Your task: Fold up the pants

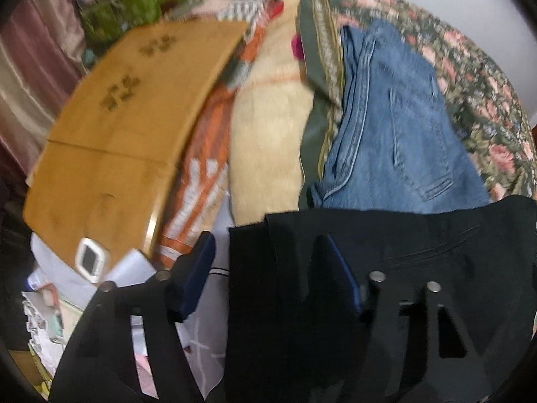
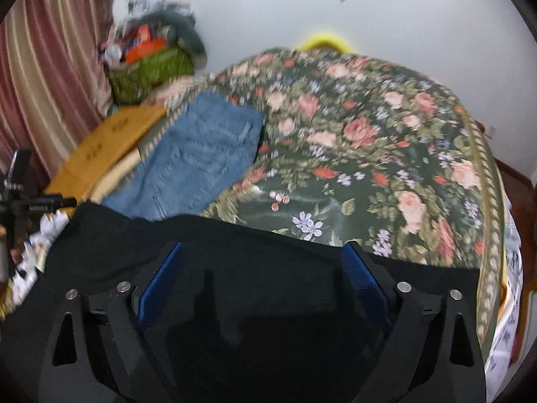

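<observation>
Black cloth fills the near part of both wrist views: the black pants lie spread on the near edge of a floral bedspread. The right gripper points steeply down over them, its blue pads set wide apart, with the cloth below and between them; no pad clearly presses on it. The left gripper also tilts down at the pants' left edge, jaws at a middling gap; one finger stands over the dark cloth, the other over white fabric beside it, and I cannot tell whether they pinch anything. The pants look plain, matte and fairly flat, with a faint pocket seam. Folded blue jeans lie just beyond them. A cardboard box at far left bears dark printed marks, too blurred to read.
</observation>
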Tool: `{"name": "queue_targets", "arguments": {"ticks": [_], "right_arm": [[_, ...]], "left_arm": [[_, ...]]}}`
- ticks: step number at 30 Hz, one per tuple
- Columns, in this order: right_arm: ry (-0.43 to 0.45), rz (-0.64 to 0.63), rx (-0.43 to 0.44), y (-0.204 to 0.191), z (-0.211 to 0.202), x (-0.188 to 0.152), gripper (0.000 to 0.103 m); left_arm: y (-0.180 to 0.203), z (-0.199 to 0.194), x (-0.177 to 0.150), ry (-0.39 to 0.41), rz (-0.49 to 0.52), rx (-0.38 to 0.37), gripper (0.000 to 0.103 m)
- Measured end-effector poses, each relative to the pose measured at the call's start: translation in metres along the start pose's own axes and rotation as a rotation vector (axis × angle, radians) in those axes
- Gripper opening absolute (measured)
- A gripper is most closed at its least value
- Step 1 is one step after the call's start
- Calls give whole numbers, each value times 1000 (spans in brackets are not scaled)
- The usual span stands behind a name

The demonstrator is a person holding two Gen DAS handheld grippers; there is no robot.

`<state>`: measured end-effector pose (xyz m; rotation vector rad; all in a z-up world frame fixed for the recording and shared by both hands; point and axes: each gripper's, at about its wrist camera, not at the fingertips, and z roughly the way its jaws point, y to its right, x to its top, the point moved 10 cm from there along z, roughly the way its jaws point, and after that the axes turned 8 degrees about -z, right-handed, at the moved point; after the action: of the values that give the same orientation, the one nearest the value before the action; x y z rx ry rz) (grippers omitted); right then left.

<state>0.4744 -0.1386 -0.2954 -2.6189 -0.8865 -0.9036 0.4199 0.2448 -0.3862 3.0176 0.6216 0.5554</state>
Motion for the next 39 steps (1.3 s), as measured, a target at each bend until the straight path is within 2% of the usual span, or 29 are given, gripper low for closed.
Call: {"name": "queue_targets", "arguments": {"ticks": [3, 5, 8, 10, 13, 16, 17, 18, 23, 29, 33, 39], "right_arm": [[-38, -46, 10, -2, 19, 2, 87], [-55, -81, 20, -3, 31, 3, 85], [-98, -136, 11, -8, 48, -3, 76], [-72, -170, 2, -12, 48, -3, 69], [-69, -153, 31, -18, 46, -4, 48], [-75, -154, 37, -23, 45, -7, 27], [-75, -148, 49, -26, 44, -8, 16], [-77, -138, 57, -28, 43, -8, 10], [-55, -135, 12, -31, 31, -4, 5], [72, -96, -58, -26, -22, 23, 5], [114, -104, -74, -33, -58, 28, 5], [147, -102, -64, -57, -103, 8, 5]], "left_arm": [[4, 16, -5, -54, -9, -40, 58], [8, 20, -7, -77, -19, -82, 48], [9, 16, -7, -66, -13, -77, 39], [11, 11, -8, -44, 13, -60, 28], [17, 1, -10, -16, 43, -34, 16], [24, -14, -9, 39, 71, -16, 13], [23, -19, -8, 54, 78, -11, 13], [24, -26, -6, 77, 85, -3, 13], [27, -72, 18, 185, 80, -10, 12], [39, -133, 35, 293, 79, -55, 12], [42, -158, 25, 338, 90, -56, 12], [33, -187, -11, 373, 81, -72, 12]]}}
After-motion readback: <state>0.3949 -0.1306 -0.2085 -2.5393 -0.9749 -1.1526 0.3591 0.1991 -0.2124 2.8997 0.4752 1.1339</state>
